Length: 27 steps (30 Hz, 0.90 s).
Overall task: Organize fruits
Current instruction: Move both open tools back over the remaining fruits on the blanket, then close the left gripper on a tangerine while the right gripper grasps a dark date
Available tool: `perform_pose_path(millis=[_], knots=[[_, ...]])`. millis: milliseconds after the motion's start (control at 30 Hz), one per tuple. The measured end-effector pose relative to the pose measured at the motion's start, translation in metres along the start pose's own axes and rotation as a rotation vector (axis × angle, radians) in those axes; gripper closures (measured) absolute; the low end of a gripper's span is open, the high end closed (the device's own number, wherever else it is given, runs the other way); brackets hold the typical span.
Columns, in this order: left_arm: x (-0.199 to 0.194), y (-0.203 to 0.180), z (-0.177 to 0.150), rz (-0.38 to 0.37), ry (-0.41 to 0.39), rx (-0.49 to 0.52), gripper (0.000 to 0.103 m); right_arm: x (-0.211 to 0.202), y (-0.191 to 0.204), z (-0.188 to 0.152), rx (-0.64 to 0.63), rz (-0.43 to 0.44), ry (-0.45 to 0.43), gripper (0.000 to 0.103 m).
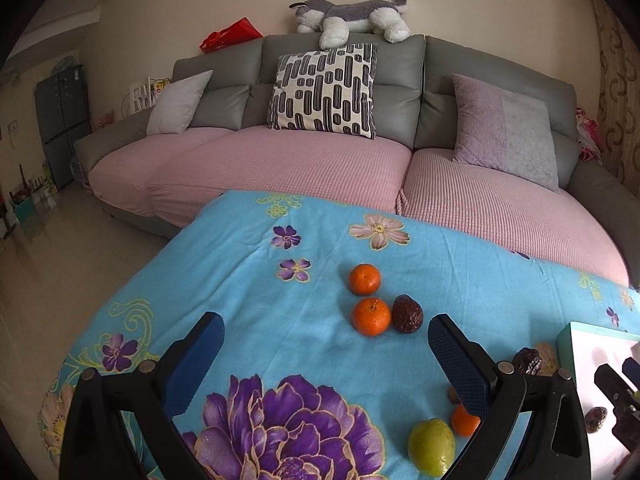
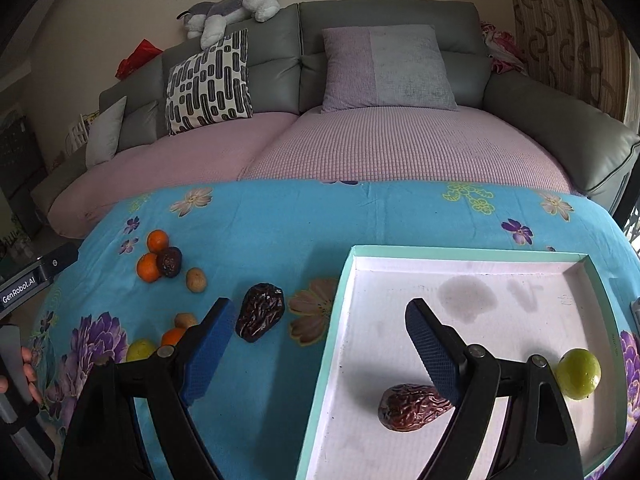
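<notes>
Loose fruit lies on a blue flowered cloth. Two oranges touch a dark wrinkled date just ahead of my left gripper, which is open and holds nothing. A green lime and a third orange sit by its right finger. My right gripper is open and empty, straddling the left rim of the mint-edged white tray. The tray holds a date and a lime. Another date lies on the cloth left of the tray.
Two walnuts lie among the fruit on the cloth. A grey sofa with pink seat covers and cushions stands right behind the table. A hand holds the other gripper's handle at the left edge.
</notes>
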<state>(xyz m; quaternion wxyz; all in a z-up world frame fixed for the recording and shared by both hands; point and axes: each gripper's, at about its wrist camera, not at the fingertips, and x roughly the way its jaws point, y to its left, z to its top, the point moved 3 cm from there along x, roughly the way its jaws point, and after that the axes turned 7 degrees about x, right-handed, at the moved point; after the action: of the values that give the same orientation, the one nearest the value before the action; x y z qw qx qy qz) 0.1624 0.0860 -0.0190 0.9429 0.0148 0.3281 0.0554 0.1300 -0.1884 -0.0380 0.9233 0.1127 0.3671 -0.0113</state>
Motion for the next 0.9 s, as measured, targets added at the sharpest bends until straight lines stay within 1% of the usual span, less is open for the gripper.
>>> perform_pose_path(millis=[133,200,267,300,333,367,433,500,633,733,867,900], knots=[[0.000,0.011,0.006,-0.004,-0.030,-0.035,0.000,0.005,0.021,0.000,-0.031,0.022,-0.001,0.016],[0.003,0.014,0.009,-0.024,-0.036,-0.061,0.000,0.008,0.028,0.000,-0.036,0.026,0.002,0.016],[0.006,0.015,0.012,-0.032,-0.045,-0.077,0.000,0.012,0.032,0.000,-0.037,0.024,0.009,0.019],[0.009,0.016,0.013,-0.032,-0.042,-0.080,0.000,0.014,0.034,0.000,-0.034,0.026,0.012,0.021],[0.013,0.015,0.014,-0.030,-0.038,-0.075,0.000,0.015,0.036,0.000,-0.031,0.028,0.016,0.025],[0.016,0.013,0.015,-0.028,-0.035,-0.062,0.000,0.018,0.037,-0.001,-0.029,0.029,0.021,0.027],[0.023,0.010,0.016,-0.051,-0.023,-0.044,0.000,0.024,0.040,0.000,-0.031,0.025,0.031,0.027],[0.031,0.008,0.016,-0.082,-0.015,-0.055,0.000,0.030,0.042,0.002,-0.032,0.020,0.040,0.027],[0.057,-0.002,0.012,-0.129,0.043,-0.056,0.000,0.044,0.043,-0.003,-0.028,0.015,0.077,0.030],[0.076,-0.008,0.007,-0.149,0.092,-0.064,0.000,0.058,0.044,-0.005,-0.044,-0.014,0.103,0.048],[0.098,-0.010,-0.004,-0.157,0.154,-0.095,0.001,0.076,0.043,-0.009,-0.038,-0.030,0.150,0.050],[0.103,-0.009,-0.007,-0.163,0.172,-0.108,0.004,0.080,0.043,-0.010,-0.036,-0.034,0.162,0.050]])
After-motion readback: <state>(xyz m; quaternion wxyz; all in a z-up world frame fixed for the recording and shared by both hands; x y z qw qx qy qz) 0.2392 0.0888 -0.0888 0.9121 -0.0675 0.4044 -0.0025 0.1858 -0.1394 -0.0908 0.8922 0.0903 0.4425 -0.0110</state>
